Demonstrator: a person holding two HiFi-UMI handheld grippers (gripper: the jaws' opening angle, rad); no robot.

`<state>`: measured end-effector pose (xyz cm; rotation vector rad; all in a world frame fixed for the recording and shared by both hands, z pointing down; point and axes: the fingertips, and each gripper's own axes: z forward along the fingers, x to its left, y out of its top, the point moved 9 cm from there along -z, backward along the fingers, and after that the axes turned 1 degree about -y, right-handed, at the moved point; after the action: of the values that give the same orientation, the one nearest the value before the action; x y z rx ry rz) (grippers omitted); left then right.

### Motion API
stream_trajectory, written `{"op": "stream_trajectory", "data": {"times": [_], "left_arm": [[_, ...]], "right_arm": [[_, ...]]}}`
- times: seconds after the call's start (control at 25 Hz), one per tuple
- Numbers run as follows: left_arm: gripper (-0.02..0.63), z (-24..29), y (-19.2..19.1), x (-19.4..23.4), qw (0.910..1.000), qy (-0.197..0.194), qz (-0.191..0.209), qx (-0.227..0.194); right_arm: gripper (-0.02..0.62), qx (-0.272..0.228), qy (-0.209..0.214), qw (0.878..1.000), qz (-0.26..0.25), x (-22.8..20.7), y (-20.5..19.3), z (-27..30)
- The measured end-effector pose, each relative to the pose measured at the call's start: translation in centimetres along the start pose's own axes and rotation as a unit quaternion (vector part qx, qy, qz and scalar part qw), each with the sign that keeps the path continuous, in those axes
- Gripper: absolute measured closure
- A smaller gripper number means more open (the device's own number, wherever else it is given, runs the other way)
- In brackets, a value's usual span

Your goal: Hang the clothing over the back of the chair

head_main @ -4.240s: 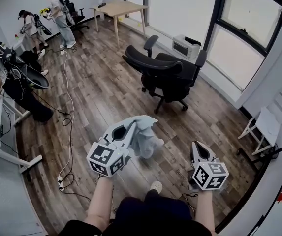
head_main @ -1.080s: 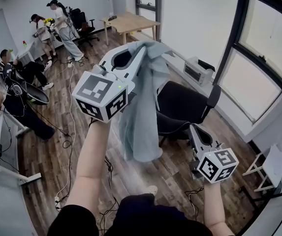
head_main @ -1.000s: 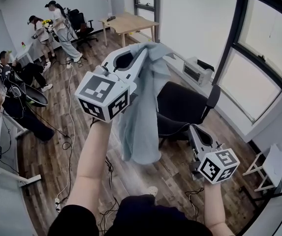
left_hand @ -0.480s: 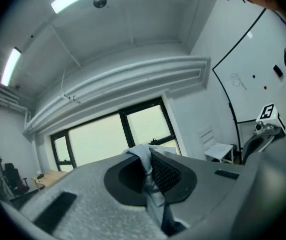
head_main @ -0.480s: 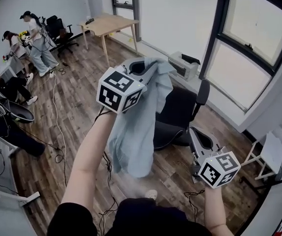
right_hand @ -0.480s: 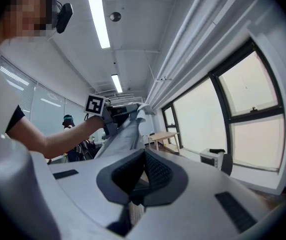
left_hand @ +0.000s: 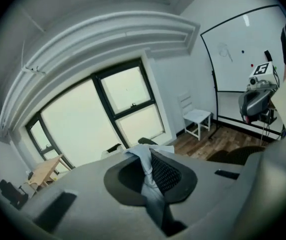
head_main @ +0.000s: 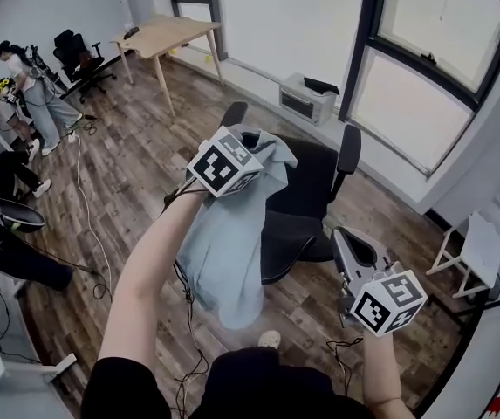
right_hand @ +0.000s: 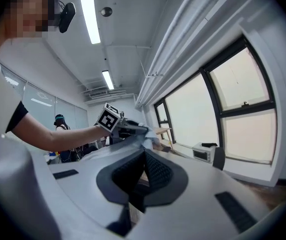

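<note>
The left tongs (head_main: 260, 143) are nearly buried in the head view, the pale blue clothing (head_main: 219, 251) draped over their tip and only the marker cube clear. The clothing hangs from them at mid-frame, down in front of the black chair (head_main: 315, 182), and it hides the left part of the backrest. Whether the fabric touches the backrest, the head view does not settle.

The left gripper view gives the grip: the jaws are pressed together on a bunched fold of cloth at their tip, with the chair's top edge just beyond. The right gripper view shows the right tongs (right_hand: 143, 171) with their tips closed together and nothing between them. It also catches the left tongs and the person's forearm from the side, the cloth trailing below. In the head view the right tongs (head_main: 341, 238) sit at lower right, well apart from the clothing.

There is room around the chair: bare wooden floor (head_main: 136, 173) lies to its left, and a window wall to its upper right. A white chair (head_main: 472, 234) sits at the right edge, people (head_main: 23, 77) stand far at upper left, and the garment's hem hangs clear of the floor.
</note>
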<state>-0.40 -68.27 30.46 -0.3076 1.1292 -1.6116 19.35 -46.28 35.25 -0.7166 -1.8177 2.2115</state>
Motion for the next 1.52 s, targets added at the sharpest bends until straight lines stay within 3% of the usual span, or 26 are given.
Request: {"op": "stream_trajectory", "data": {"times": [0.32, 0.64, 0.92, 1.12, 1.28, 1.44, 1.52], "left_arm": [[0.597, 6.0, -3.8, -1.3, 0.9930, -0.085, 0.012, 0.081], [0.597, 9.9, -7.7, -4.6, 0.9684, -0.165, 0.049, 0.180], [0.595, 10.6, -8.6, -6.3, 0.9558, -0.185, 0.102, 0.205], [0.592, 10.3, -9.0, -7.1, 0.9406, -0.218, 0.117, 0.232], [0.461, 9.0, -8.7, -7.2, 0.9335, -0.235, 0.120, 0.242], [0.443, 7.9, -8.1, -7.4, 0.9210, -0.257, 0.135, 0.260], [0.431, 7.1, -7.6, -7.6, 0.9094, -0.273, 0.147, 0.277]], "right_arm": [[0.595, 0.015, -0.017, 1.000, 0.019, -2.4, -1.4, 1.0], [0.595, 0.030, -0.028, 0.998, 0.039, -4.0, -3.0, 1.3], [0.595, 0.038, -0.031, 0.998, 0.047, -4.2, -3.7, 1.2], [0.595, 0.036, -0.033, 0.998, 0.046, -3.9, -3.9, 0.9], [0.595, 0.032, -0.036, 0.998, 0.042, -3.2, -4.1, 0.6], [0.595, 0.031, -0.037, 0.998, 0.036, -2.8, -3.9, 0.2], [0.595, 0.030, -0.037, 0.998, 0.033, -2.4, -3.8, -0.1]]}}
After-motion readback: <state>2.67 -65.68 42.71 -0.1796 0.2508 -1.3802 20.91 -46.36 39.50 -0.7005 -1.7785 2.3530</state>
